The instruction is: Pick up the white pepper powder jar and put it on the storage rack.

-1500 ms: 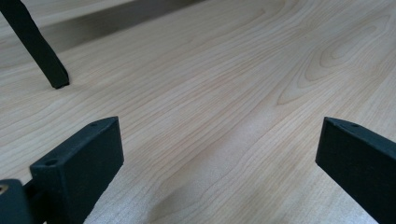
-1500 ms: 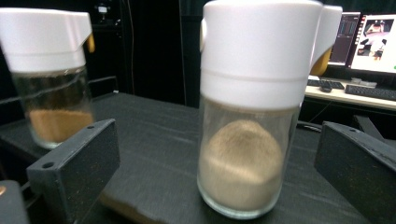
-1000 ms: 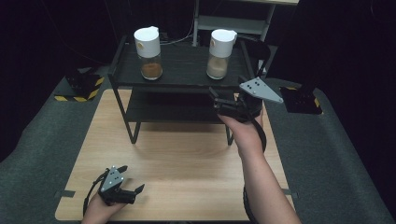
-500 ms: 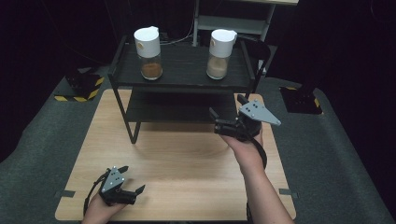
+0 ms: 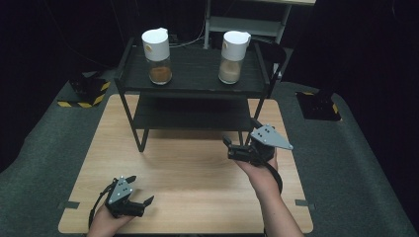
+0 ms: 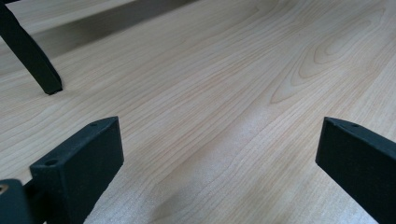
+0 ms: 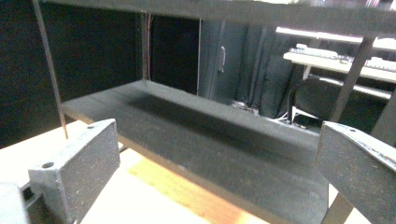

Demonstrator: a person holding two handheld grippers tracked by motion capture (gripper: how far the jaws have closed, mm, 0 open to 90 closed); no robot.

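Your right gripper (image 5: 231, 148) hovers spread before the black rack (image 5: 192, 81); your left gripper (image 5: 139, 190) rests spread on the table (image 5: 197, 173).

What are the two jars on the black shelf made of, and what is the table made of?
The left jar and right jar look like clear glass or plastic, since brownish powder shows through; their white lids look like smooth plastic. The table looks like pale wood or wood-look laminate, with grain lines plain in the left gripper view. The shelf looks like matte black painted metal, though that is less sure.
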